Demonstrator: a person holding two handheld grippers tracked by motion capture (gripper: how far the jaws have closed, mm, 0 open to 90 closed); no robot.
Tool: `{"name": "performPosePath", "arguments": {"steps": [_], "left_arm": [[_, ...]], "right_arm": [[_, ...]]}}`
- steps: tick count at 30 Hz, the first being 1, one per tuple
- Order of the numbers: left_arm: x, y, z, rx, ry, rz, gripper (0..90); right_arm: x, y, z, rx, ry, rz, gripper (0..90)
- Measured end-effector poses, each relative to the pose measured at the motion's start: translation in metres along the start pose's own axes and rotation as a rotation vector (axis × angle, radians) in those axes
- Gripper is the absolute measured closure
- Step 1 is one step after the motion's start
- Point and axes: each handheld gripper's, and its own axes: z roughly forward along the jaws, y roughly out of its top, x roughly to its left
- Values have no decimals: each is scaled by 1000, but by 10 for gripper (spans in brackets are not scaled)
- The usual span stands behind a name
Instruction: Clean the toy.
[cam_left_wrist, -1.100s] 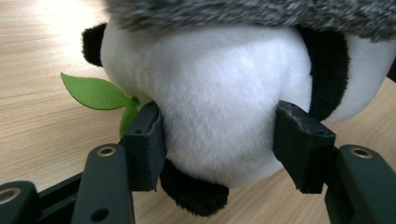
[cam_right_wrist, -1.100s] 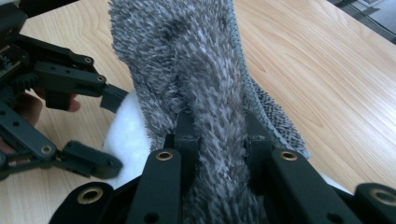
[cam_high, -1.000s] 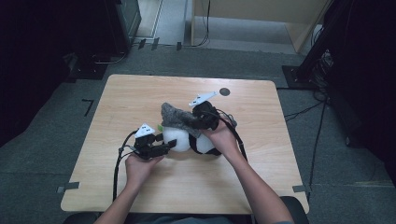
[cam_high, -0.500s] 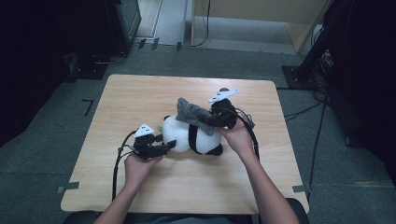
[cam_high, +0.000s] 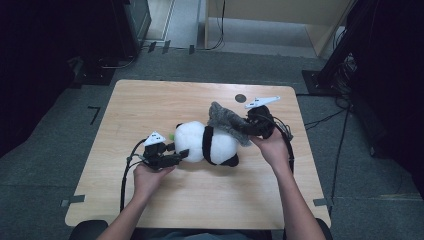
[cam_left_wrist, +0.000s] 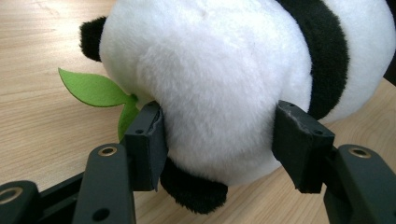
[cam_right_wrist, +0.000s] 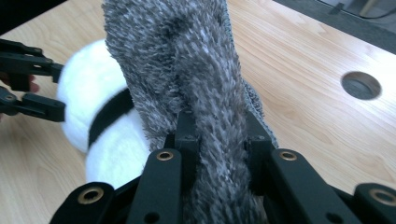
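From the high view, the whole layout is plain: a plush panda (cam_high: 207, 144) lies on its side near the middle of the wooden table (cam_high: 150, 100), with the left gripper (cam_high: 176, 156) at its white end and the right gripper (cam_high: 248, 129) at its other end, a grey furry cloth (cam_high: 226, 123) draped from that gripper over the panda's upper side. The left gripper view adds what the overhead camera cannot resolve: a green felt leaf (cam_left_wrist: 95, 88) sticks out beside the panda's head, next to a black ear (cam_left_wrist: 90, 38), and both black pads press into the white plush. The right gripper view shows the cloth's shaggy pile close up, bunched between the jaws and rising away from them, with the panda's white body and black band behind it.

The left gripper is clamped on the panda's white end, its jaws held fairly wide by the soft bulk. The right gripper is pinched tight on the grey cloth (its jaws are nearly together, with only the fabric between them).

The table has a pale wood top with a small round hole (cam_high: 241, 98) near its far edge. Around it lies grey carpet (cam_high: 60, 150), with cables (cam_high: 325, 120) trailing across the floor, dark equipment on the left and right, and a light wooden cabinet (cam_high: 280, 20) at the back.
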Motion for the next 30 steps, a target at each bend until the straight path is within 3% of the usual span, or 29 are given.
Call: {"name": "performPosePath", "arguments": {"steps": [11, 20, 30], "left_arm": [[0, 0, 0, -2, 3, 3, 399], [-3, 1, 0, -39, -7, -12, 407], [-3, 2, 1, -37, 5, 2, 412]], "right_arm": [[-9, -3, -10, -7, -30, 21, 751], [25, 15, -3, -57, 6, -71, 752], [55, 34, 34, -28, 65, -153, 751]]}}
